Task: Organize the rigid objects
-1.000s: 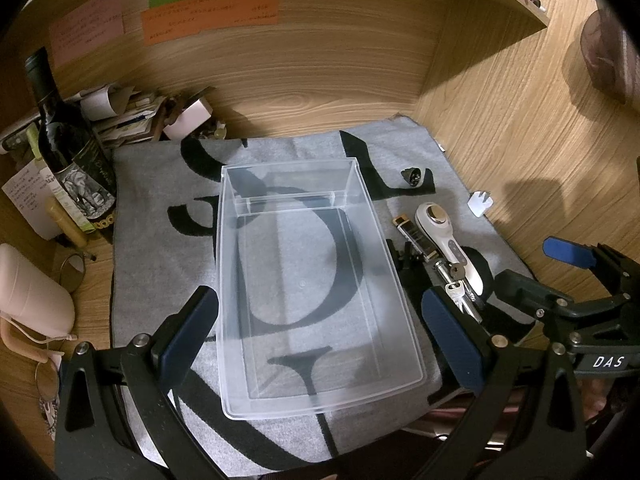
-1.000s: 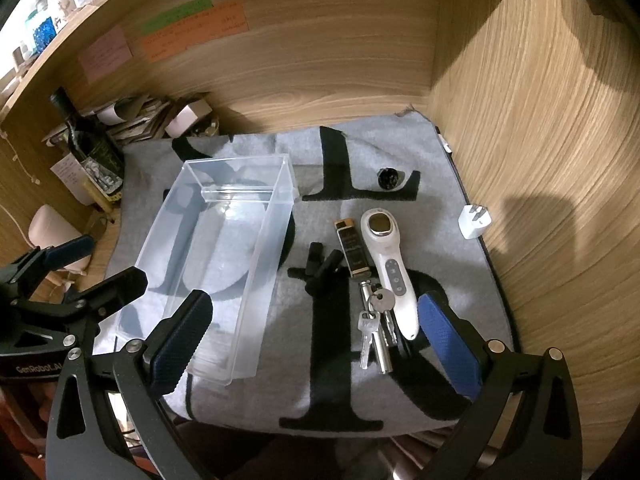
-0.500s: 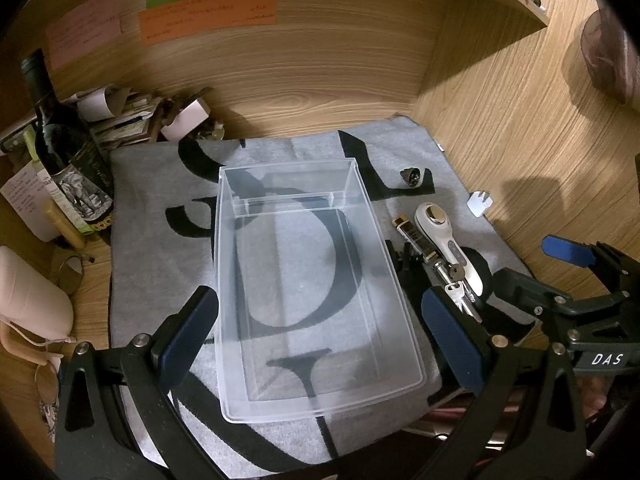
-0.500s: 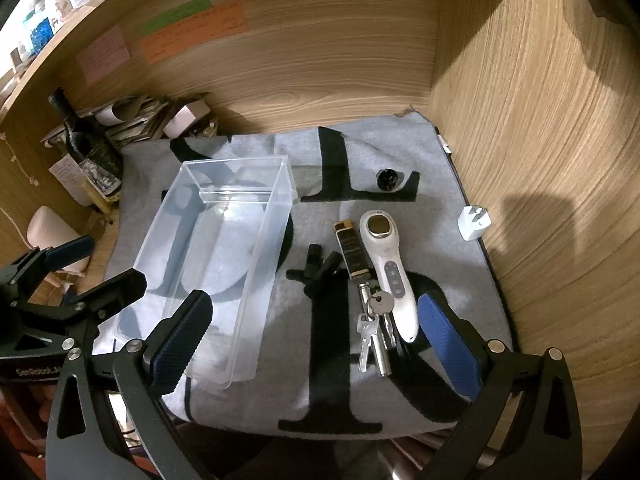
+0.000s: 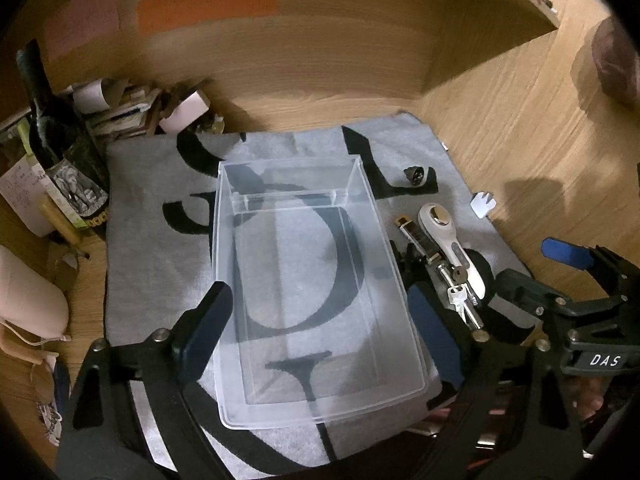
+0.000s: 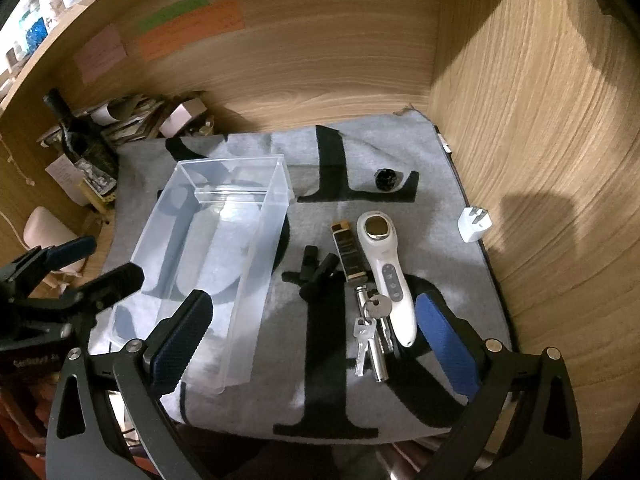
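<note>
A clear plastic bin (image 5: 320, 402) lies lengthwise on the grey mat. My left gripper (image 5: 320, 332) hovers over its near end. Its jaws are closing, with the bin's walls between the pads and not pressed. To the right of the bin lie a white handheld device (image 6: 384, 264), a bunch of keys (image 6: 370, 324), a dark slim box (image 6: 348, 252) and a black clip (image 6: 316, 268). A small dark round piece (image 6: 386, 178) sits farther back. My right gripper (image 6: 316, 340) stands open above the mat's front, holding nothing.
A white charger plug (image 6: 472, 222) rests at the mat's right edge. A wine bottle (image 5: 60, 152) and a paper pile (image 5: 120, 104) crowd the back left corner. Wooden walls close the back and right side.
The left gripper's fingers have drawn closer together around the bin's near end. Both hands and all objects stay where they were.
</note>
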